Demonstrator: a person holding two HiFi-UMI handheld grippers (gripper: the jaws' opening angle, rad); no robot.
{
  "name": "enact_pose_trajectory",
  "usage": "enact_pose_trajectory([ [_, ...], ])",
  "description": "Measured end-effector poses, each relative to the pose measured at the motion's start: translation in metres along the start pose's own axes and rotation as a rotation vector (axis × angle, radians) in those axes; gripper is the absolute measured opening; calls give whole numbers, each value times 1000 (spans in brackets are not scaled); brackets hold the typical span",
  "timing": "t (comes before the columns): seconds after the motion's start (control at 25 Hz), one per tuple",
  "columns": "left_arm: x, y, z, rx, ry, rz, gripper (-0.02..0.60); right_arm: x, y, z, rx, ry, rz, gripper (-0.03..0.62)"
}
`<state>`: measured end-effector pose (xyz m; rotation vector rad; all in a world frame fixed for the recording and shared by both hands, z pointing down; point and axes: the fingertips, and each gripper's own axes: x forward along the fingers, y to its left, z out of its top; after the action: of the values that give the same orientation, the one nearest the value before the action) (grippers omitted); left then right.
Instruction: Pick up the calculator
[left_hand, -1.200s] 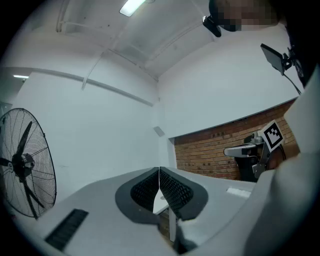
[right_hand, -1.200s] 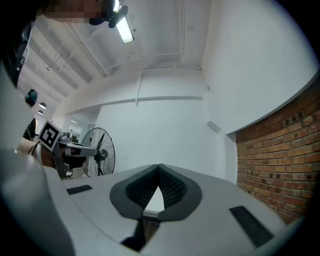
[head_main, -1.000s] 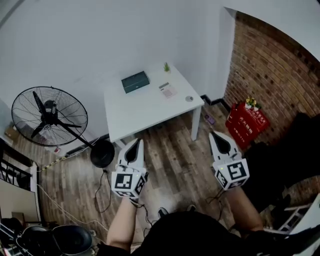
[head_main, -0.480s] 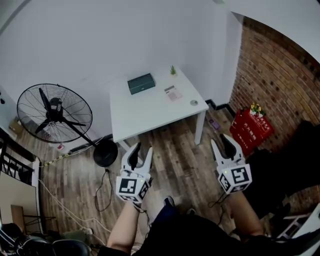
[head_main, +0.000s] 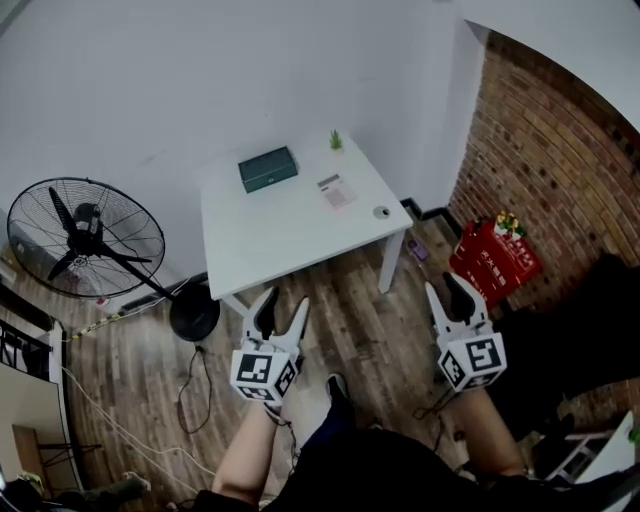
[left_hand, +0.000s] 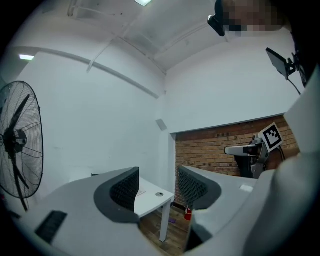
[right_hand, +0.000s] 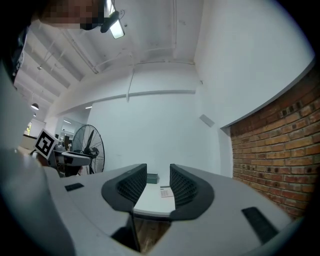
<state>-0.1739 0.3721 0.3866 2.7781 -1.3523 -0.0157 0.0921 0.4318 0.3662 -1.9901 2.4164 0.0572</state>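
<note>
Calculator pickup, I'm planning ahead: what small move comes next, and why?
Probably carry the right gripper forward to the table: the calculator lies there, far beyond it and the left gripper; both pairs of jaws have just been opening, nothing between them.

On the white square worktop (head_main: 285, 225), a dark green rectangular box (head_main: 268, 168) lies rear left and a small green plant (head_main: 336, 140) rear right. A flat pale calculator (head_main: 336, 190) lies before the plant, with a small round disc (head_main: 381, 212) front right. A black pedestal fan (head_main: 85, 240) stands left.
</note>
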Motion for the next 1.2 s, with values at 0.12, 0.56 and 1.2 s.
enact_pose_trajectory([
  [0.12, 41, 25, -4, -25, -4, -18, 236, 36, -16, 0, -3, 14, -21, 149],
  [0.56, 160, 128, -32, -119, 40, -101, 236, 174, -31, -16, 0, 84, -63, 150],
  [1.2, 261, 194, -64, -191, 107, -69, 235, 325, -55, -58, 55, 126, 69, 144],
])
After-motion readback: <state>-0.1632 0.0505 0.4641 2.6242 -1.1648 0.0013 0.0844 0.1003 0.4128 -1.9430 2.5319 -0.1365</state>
